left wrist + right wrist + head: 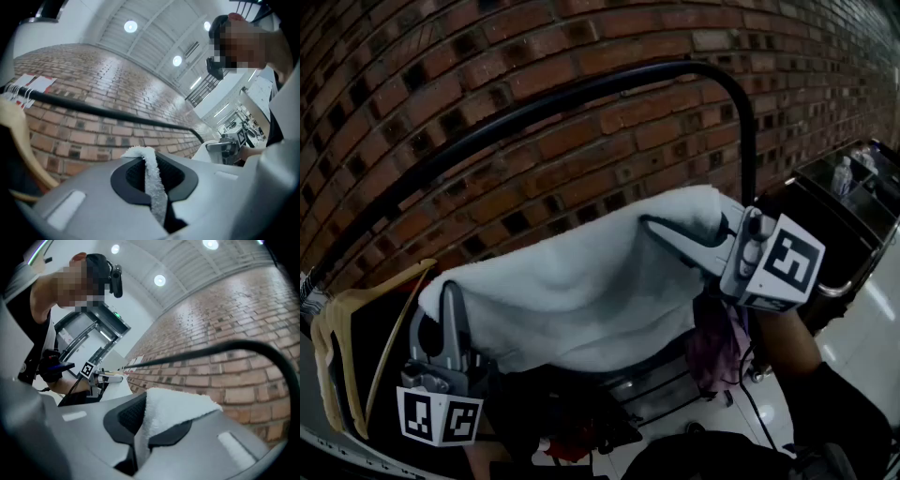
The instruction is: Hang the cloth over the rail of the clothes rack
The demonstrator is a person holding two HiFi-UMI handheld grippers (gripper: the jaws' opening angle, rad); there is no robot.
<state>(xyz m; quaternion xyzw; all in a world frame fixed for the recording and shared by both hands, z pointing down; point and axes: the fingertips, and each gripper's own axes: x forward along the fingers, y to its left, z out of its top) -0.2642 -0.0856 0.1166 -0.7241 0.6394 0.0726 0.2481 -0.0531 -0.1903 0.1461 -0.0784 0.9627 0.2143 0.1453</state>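
The cloth (581, 300) stretches from 8 o'clock to 2 o'clock between the left gripper (450, 295) and right gripper (670, 239), each clenched on a corner. The rail (562, 98) runs roughly parallel toward 12 o'clock, apart, nearest the right gripper.

Grey left tongs (450, 292), grey right tongs (654, 227), black inner pads (129, 178), black-and-white square-marker cubes (439, 417), dark sleeve (839, 412)

Left hand-held gripper (450, 298) and right hand-held gripper (661, 231), held well apart, each clamp the cloth (581, 300).
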